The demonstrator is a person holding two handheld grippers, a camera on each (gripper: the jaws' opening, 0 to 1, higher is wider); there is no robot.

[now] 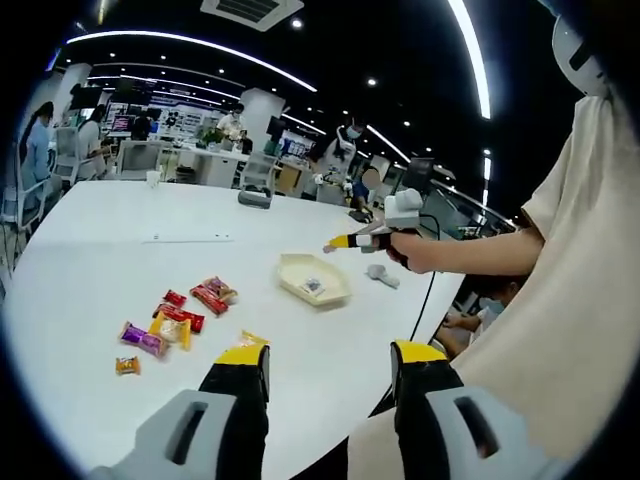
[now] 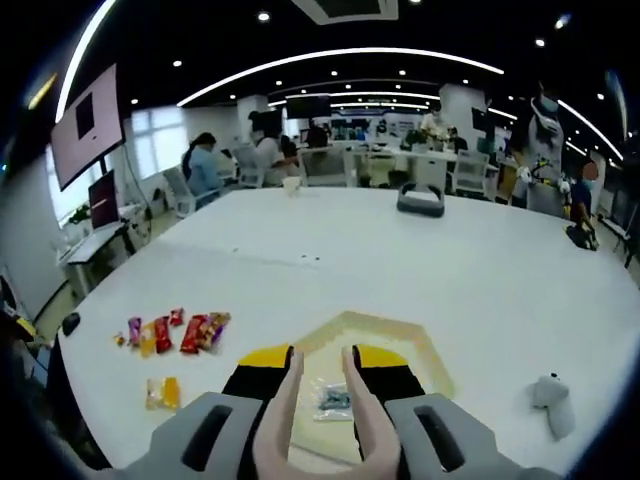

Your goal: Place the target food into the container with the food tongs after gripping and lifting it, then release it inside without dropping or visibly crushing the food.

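Partly done: one clear-wrapped snack (image 2: 332, 398) already in the tray (image 2: 420, 345) near the table's (image 1: 120, 225) front edge, tongs (image 2: 322, 425) above it, arms parted and empty. Right gripper (image 2: 322, 372) clasping those tongs; left gripper (image 1: 330, 365) wide open, empty. More wrapped snacks (image 1: 175, 320) left by the edge.

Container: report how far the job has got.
Done: one clear-wrapped piece lies in the container, seen in both views. In hand: the right gripper hovers over it holding pale tongs with nothing between the tips. Left: the wrapped snacks lie on the table; the left gripper is open.
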